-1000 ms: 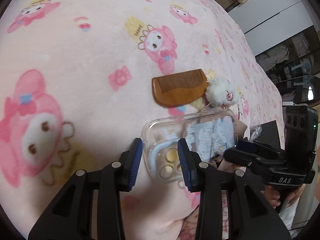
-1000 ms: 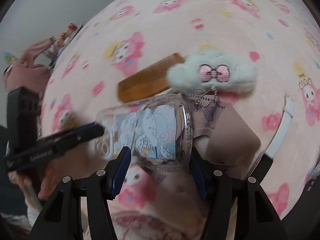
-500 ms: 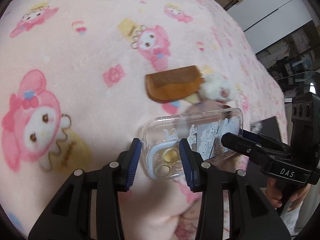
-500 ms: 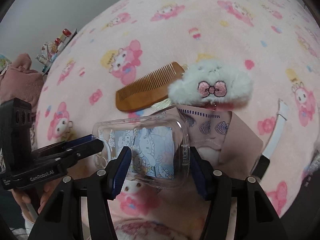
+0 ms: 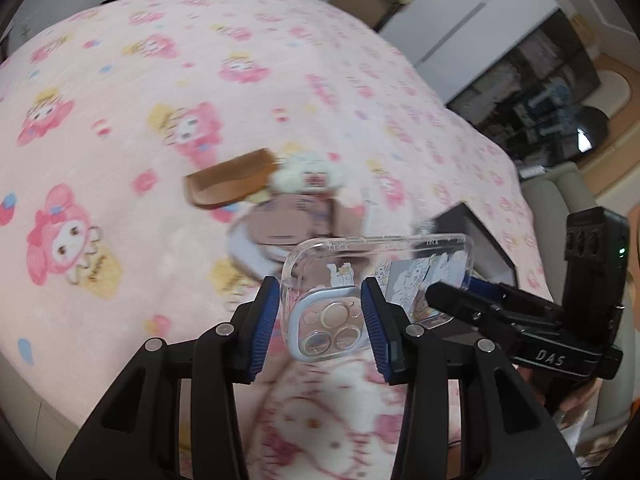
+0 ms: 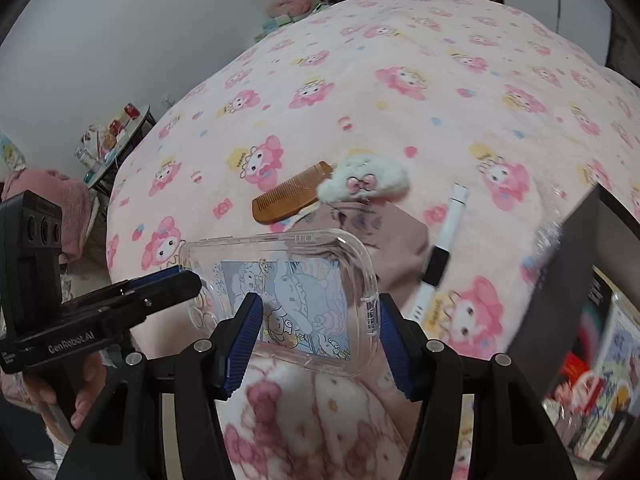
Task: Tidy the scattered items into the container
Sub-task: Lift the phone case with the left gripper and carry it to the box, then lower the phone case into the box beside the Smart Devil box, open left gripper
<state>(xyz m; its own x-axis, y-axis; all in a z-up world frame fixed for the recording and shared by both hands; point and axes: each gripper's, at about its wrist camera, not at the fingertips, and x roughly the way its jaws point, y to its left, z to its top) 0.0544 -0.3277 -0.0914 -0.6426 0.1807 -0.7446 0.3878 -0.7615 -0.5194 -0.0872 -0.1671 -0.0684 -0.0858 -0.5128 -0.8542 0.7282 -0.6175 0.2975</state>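
Observation:
A clear phone case (image 5: 360,256) with a cartoon card inside hangs above the pink bed. My right gripper (image 6: 320,300) is shut on the card end of the case (image 6: 300,280), its pads bracketing that end. The camera-cutout end lies between the pads of my left gripper (image 5: 318,282), whose jaws are opening, with a thin gap at the left pad. On the blanket beyond lie a wooden comb (image 6: 292,196), a white fluffy clip with a pink bow (image 6: 364,180), a dusty-pink pouch (image 6: 392,232) and a white strap (image 6: 444,248).
A black box (image 6: 560,280) stands at the bed's right edge, with colourful items inside or beside it; its corner (image 5: 476,236) also shows behind the case. A hand (image 6: 80,392) holds the left gripper. A shelf and wardrobe stand past the bed.
Both grippers have risen with the phone case, so the comb, clip and pouch now sit farther below. The left jaws have widened a little. The black box has come into view.

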